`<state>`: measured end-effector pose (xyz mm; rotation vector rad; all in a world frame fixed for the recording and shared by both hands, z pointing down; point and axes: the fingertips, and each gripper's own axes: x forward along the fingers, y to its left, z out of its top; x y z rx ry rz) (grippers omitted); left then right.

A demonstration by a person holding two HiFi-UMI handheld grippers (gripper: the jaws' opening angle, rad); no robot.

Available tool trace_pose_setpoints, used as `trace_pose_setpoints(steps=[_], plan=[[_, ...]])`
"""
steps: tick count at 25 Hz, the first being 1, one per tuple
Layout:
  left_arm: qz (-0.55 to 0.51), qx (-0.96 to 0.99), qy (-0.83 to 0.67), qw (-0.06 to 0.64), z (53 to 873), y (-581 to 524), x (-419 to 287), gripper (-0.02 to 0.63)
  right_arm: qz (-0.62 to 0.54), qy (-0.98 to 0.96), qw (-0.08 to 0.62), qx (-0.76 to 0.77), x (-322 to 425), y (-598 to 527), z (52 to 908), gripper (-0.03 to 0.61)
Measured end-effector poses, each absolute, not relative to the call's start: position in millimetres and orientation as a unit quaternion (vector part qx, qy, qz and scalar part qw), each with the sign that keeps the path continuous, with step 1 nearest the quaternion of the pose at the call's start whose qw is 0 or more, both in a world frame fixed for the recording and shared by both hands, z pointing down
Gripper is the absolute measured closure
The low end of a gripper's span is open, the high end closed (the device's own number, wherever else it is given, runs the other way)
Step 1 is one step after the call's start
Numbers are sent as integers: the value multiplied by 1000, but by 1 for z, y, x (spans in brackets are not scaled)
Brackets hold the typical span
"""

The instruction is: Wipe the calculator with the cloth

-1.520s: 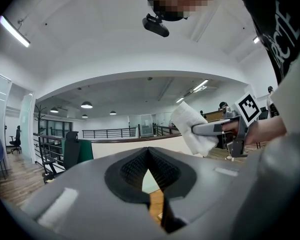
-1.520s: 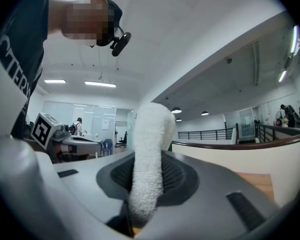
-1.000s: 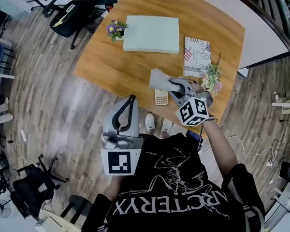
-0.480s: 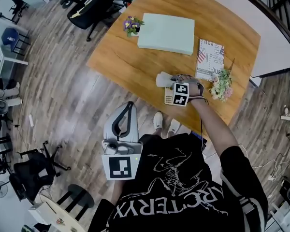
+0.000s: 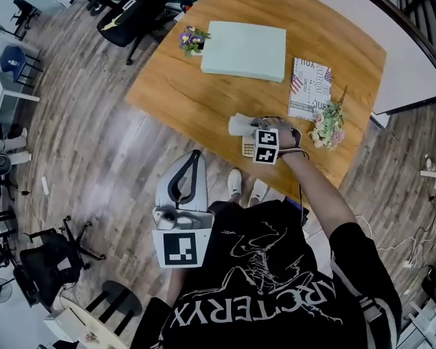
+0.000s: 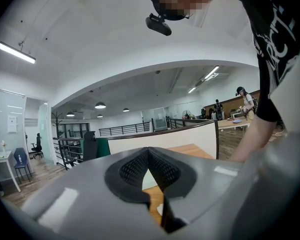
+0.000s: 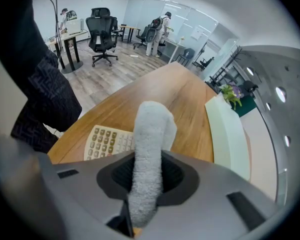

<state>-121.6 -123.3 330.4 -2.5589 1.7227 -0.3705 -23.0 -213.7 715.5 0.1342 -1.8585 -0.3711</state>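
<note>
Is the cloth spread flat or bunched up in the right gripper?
Bunched: the cloth is a thick roll pinched in the jaws of the right gripper, sticking out near the calculator.

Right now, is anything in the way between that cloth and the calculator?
Nothing visible. The right gripper is shut on the cloth, which hangs right by the calculator. Only bare table shows around them. Whether cloth and calculator already touch, I cannot tell.
</note>
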Motion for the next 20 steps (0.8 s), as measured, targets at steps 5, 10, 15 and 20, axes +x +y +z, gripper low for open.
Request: trace_pose_setpoints(steps=[5,10,15,20], plan=[[-122,-826,550,16,332,-123,-115,604,-157,-800,577,46,-21,-192,714,486],[-117,-828,548,17,331,-126,-111,604,-168,-801,574,17,-22,-153,714,486],[-116,-833,541,16,334,-130,-104,604,-175,-804,568,-15,-22,-108,717,486],[-108,-836,538,11,335,-133,-97,604,-160,-801,574,-54,-16,-70,733,486]])
